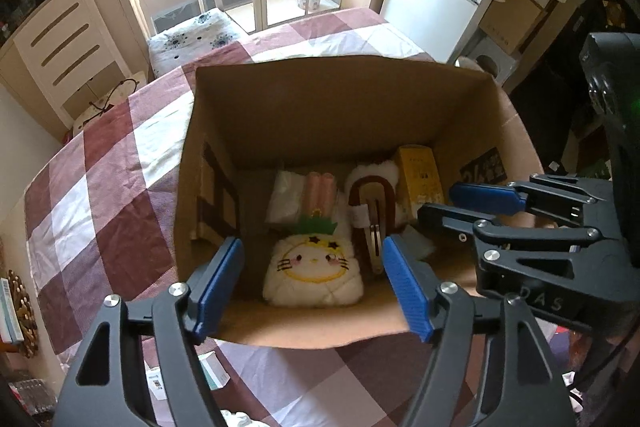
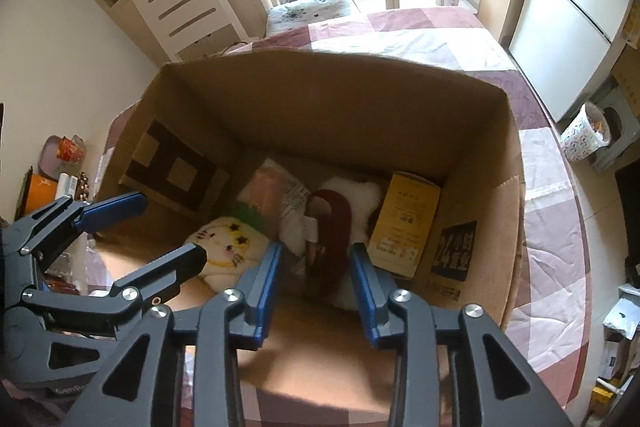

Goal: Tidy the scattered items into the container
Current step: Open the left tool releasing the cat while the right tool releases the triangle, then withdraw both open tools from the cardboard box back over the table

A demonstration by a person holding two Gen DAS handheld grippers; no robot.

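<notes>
left gripper: fingers apart, empty, above cardboard box near edge | pineapple plush on box floor below, untouched | right gripper: fingers apart, empty, dark red hair clip lying below between them | yellow carton by box right wall

I am looking down into an open-topped cardboard box whose tall walls are hemming in both grippers. A plush toy, a hair clip, a yellow carton and a white packet are crowding the floor; bare cardboard is showing only along the near wall and left corner.
</notes>
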